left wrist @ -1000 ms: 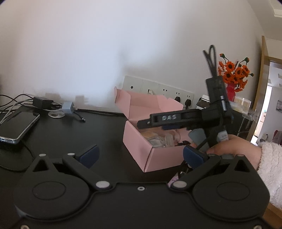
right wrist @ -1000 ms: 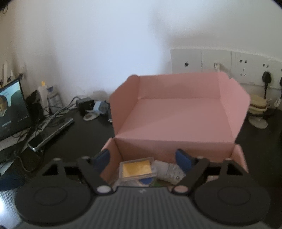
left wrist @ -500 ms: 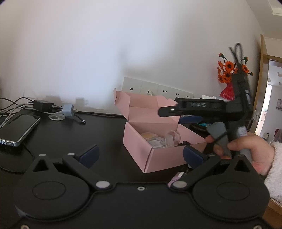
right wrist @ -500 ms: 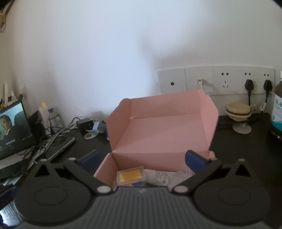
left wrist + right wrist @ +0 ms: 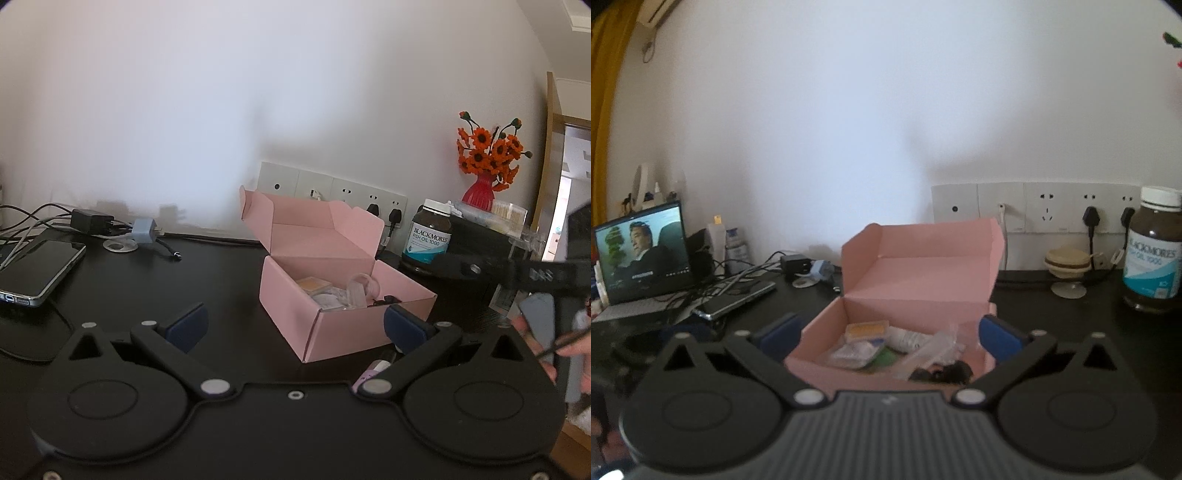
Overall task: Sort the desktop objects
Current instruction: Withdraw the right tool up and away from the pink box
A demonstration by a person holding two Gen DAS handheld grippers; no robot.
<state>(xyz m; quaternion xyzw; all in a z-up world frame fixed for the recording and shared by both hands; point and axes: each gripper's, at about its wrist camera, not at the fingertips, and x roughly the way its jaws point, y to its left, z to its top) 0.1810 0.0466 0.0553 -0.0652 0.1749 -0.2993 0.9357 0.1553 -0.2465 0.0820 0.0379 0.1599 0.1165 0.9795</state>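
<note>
Pink box (image 5: 916, 295) on dark desk (image 5: 155, 288), lid up, small items inside; right tool (image 5: 890, 332) spread wide, empty, box between its tips; left tool (image 5: 293, 326) wide, empty, box just ahead

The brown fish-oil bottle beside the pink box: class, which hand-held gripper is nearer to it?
Right. The right hand-held gripper is just in front of the fish-oil bottle, towards the desk's edge; the left hand-held gripper sits farther off, beyond the pink box.
</note>
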